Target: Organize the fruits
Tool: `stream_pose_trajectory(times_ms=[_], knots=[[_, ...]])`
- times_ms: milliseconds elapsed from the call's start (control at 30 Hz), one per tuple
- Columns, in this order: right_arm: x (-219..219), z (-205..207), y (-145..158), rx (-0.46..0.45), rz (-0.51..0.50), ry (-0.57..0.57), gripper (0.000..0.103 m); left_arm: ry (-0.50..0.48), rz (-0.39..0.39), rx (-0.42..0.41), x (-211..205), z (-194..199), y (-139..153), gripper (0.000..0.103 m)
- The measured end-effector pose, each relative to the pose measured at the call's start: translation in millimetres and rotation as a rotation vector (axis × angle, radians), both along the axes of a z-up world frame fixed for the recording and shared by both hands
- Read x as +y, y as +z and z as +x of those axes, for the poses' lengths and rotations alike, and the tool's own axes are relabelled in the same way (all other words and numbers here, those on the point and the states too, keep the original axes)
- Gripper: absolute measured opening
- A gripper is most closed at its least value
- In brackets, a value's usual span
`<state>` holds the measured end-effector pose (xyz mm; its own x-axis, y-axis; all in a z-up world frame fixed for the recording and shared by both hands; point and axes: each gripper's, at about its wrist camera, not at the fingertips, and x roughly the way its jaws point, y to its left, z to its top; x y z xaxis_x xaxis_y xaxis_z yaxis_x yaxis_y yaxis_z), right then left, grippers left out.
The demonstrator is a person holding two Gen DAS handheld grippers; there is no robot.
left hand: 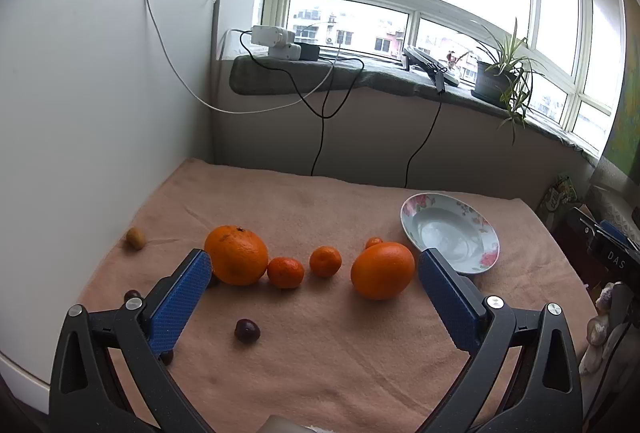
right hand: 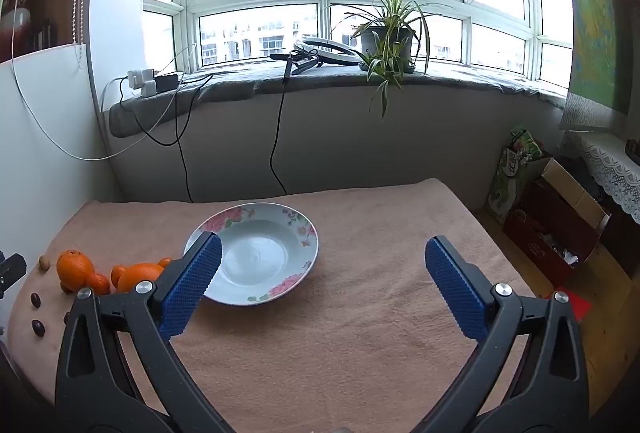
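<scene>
Both the left gripper and right gripper gape wide, empty. Only the left view shows the cherry at 6 o'clock of the tangerines; only the right shows the cardboard box.

On the table the fruit lies in a loose row: a big orange at the left, two small ones beside it, then another big orange. The plate sits right of them. A potted plant stands on the windowsill behind.
</scene>
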<state>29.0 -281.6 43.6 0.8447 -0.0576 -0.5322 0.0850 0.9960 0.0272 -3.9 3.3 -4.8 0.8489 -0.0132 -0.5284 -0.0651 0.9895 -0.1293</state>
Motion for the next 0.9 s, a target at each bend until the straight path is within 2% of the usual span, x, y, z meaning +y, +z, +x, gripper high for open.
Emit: stream_pose_trajectory(times_ms=[900], knots=[[2.1,2.3,-5.1,0.005,-0.001,0.006,0.103,0.002,-0.008,0.004,-0.1,0.4,-3.6,0.102]])
